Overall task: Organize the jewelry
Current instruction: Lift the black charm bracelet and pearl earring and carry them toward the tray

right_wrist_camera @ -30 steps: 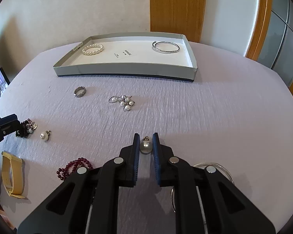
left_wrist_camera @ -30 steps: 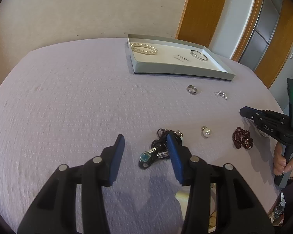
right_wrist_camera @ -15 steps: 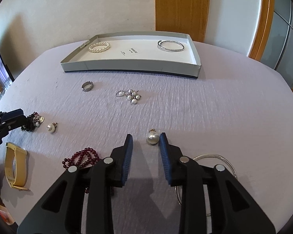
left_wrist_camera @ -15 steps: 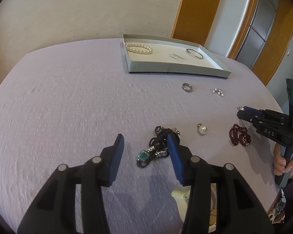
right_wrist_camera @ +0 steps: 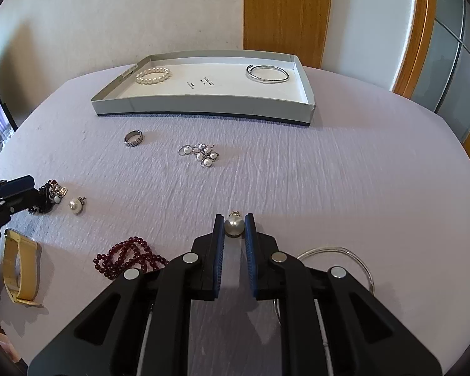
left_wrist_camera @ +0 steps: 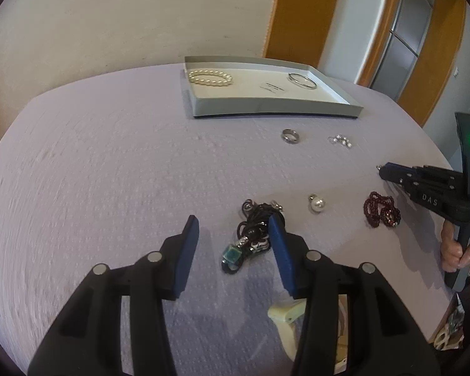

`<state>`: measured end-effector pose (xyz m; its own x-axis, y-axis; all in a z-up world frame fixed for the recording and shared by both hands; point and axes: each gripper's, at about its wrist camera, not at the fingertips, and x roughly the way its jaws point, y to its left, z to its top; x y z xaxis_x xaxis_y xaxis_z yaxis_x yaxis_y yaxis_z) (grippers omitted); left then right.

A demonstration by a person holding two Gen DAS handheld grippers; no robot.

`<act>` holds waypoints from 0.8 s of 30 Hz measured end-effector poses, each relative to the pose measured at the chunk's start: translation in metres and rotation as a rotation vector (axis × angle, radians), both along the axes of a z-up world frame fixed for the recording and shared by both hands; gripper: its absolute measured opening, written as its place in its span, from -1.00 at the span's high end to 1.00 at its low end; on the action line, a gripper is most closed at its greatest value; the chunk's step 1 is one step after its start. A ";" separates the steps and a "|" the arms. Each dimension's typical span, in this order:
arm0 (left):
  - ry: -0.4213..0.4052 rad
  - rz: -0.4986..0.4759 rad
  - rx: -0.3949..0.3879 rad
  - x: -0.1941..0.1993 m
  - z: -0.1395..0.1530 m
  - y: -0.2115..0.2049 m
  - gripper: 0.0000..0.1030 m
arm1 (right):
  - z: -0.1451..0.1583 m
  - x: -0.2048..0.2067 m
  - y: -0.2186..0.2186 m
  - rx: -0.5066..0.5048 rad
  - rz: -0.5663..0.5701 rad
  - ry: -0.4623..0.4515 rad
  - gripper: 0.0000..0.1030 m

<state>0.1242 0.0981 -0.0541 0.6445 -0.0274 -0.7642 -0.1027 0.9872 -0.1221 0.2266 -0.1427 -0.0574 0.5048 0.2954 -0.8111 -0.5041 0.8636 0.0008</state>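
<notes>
My right gripper [right_wrist_camera: 234, 225] is shut on a pearl earring [right_wrist_camera: 234, 225], low over the lilac tablecloth; it also shows in the left wrist view [left_wrist_camera: 383, 169]. My left gripper [left_wrist_camera: 233, 228] is open, its fingers either side of a tangled black cord necklace [left_wrist_camera: 253, 232] with a green charm. A grey tray [right_wrist_camera: 203, 103] at the far side holds a pearl bracelet [right_wrist_camera: 153, 75] and a silver bangle [right_wrist_camera: 268, 73]. Loose on the cloth lie a silver ring [right_wrist_camera: 134, 138], a pearl earring cluster [right_wrist_camera: 202, 153], a second pearl earring [right_wrist_camera: 75, 205] and a dark red bead bracelet [right_wrist_camera: 128, 257].
A cream watch strap [right_wrist_camera: 18, 269] lies near the front left edge. A thin silver hoop [right_wrist_camera: 347, 257] lies partly under my right gripper. A wall and an orange door frame [right_wrist_camera: 285, 12] stand behind the table. A hand [left_wrist_camera: 454, 247] holds the right gripper.
My right gripper opened around the pearl earring half a second ago and has closed on it again. My left gripper stays open over the black necklace.
</notes>
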 end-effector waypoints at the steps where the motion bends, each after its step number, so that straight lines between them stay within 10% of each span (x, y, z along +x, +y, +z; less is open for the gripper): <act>1: 0.000 -0.004 0.001 0.001 0.000 -0.001 0.08 | 0.000 0.000 0.000 0.001 0.001 0.001 0.73; 13: 0.024 -0.067 -0.010 0.015 0.000 -0.026 -0.05 | -0.002 -0.001 -0.001 0.012 0.003 0.003 0.73; 24: 0.070 -0.032 0.006 0.024 -0.006 -0.026 0.64 | -0.002 -0.001 0.000 0.011 0.005 0.004 0.73</act>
